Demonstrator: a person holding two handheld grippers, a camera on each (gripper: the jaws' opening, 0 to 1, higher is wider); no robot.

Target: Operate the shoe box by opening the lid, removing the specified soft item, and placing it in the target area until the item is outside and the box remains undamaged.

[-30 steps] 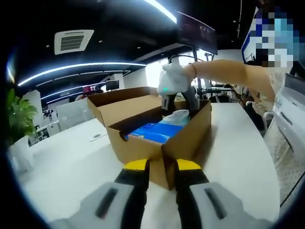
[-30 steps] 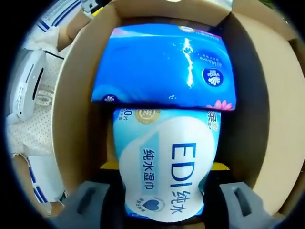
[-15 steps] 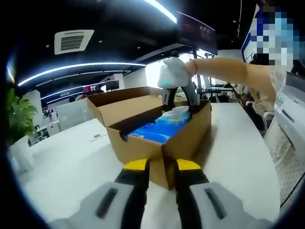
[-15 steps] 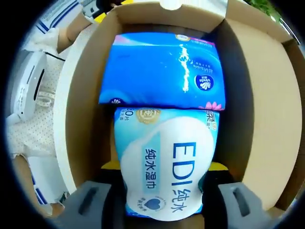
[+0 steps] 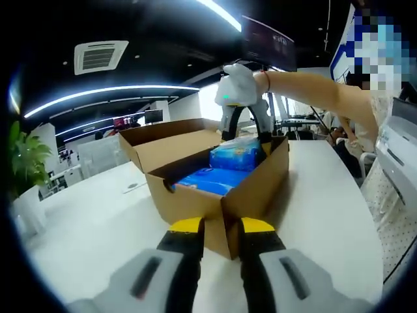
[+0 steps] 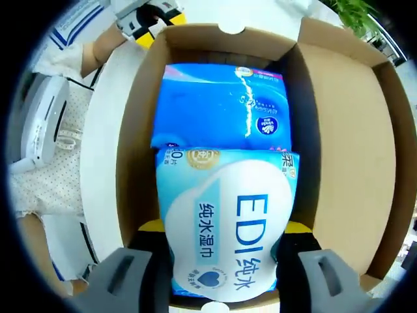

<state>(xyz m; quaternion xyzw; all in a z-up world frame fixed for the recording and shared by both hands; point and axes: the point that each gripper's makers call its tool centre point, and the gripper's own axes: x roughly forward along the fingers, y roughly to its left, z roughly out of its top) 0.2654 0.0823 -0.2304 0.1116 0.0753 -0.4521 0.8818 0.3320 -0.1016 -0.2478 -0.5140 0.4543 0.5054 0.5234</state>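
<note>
1. Yellow-tipped right gripper (image 6: 225, 228) clamped on a pale blue wipes pack (image 6: 225, 228), held above the open box (image 6: 339, 130); seen in the left gripper view as right gripper (image 5: 246, 124) lifting the pack (image 5: 236, 153) just over the rim.
2. Left gripper (image 5: 221, 228) nearly closed on the near cardboard edge of the box (image 5: 195, 199).
3. Blue tissue pack (image 6: 225, 104) lying inside, below the wipes.
4. White table (image 5: 91, 222) under the box.
</note>
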